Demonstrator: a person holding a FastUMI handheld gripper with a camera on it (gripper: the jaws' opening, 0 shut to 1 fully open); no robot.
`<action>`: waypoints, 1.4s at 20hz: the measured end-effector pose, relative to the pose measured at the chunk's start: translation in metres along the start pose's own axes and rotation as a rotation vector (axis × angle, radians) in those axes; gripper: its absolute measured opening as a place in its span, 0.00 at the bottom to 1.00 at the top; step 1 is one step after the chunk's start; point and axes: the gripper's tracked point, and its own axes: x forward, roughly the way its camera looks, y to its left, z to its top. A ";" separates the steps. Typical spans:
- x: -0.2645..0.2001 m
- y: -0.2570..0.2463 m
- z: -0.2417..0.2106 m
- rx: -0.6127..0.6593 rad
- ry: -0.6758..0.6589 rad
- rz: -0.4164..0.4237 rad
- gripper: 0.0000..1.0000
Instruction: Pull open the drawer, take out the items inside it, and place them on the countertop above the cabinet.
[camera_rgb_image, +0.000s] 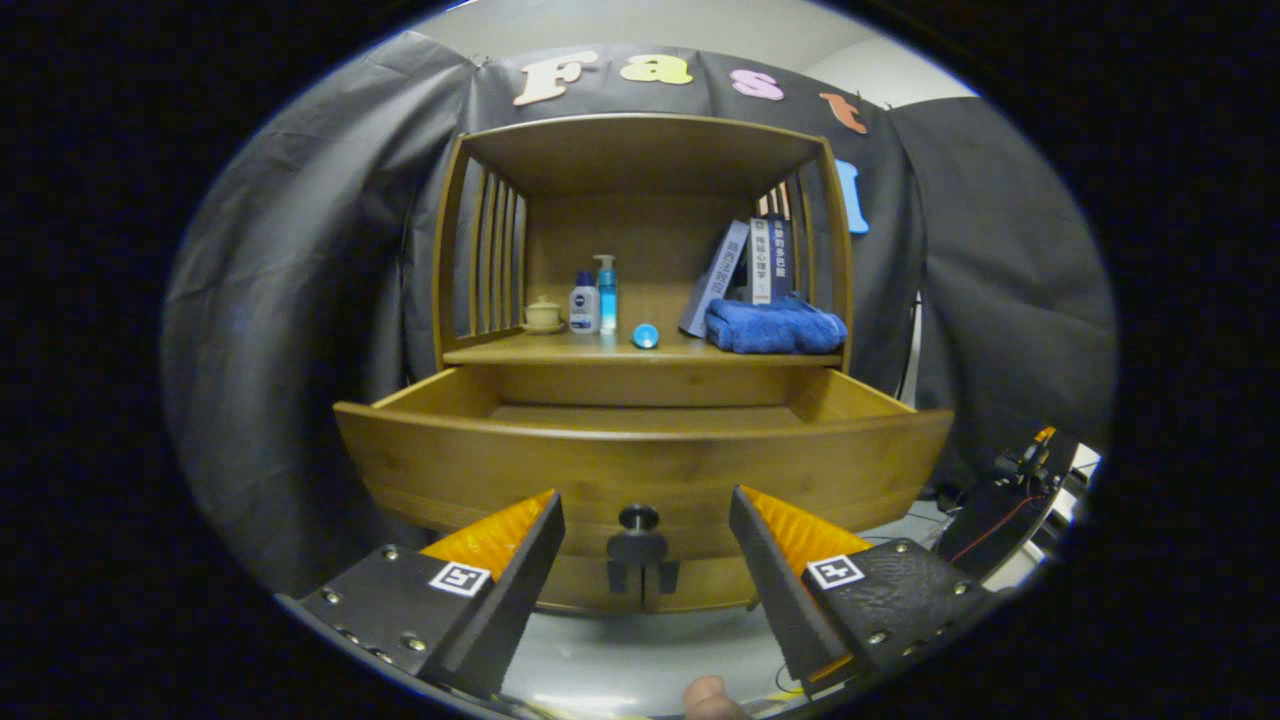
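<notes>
One drawer (640, 455): pulled out of the cabinet (640, 160), inside hidden
Knob (638, 518): one, on the drawer front
Gripper (645, 515): spread wide, gripping nothing, knob between its fingers
Countertop (600, 350): two bottles (595, 297), one lidded cup (543, 312), one blue towel (775, 327), three books (750, 265), one small blue item (645, 336)

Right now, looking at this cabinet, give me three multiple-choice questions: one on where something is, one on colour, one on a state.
1. Where is the folded towel?
A. On the countertop, below the books
B. Inside the drawer
C. On the floor

2. What colour is the towel?
A. Red
B. Blue
C. White

3. How is the drawer?
A. Shut
B. Removed
C. Pulled open

Key: 1 A, it lies against the books on the countertop. 2 B, it is plainly blue. 3 C, the drawer front stands forward, its knob between the open fingers of the gripper.
</notes>
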 end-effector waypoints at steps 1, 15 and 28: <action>-0.002 0.002 -0.007 -0.007 -0.004 0.000 0.99; 0.034 0.001 -0.029 0.103 -0.015 0.013 0.99; 0.097 0.027 -0.004 0.123 -0.088 0.035 0.98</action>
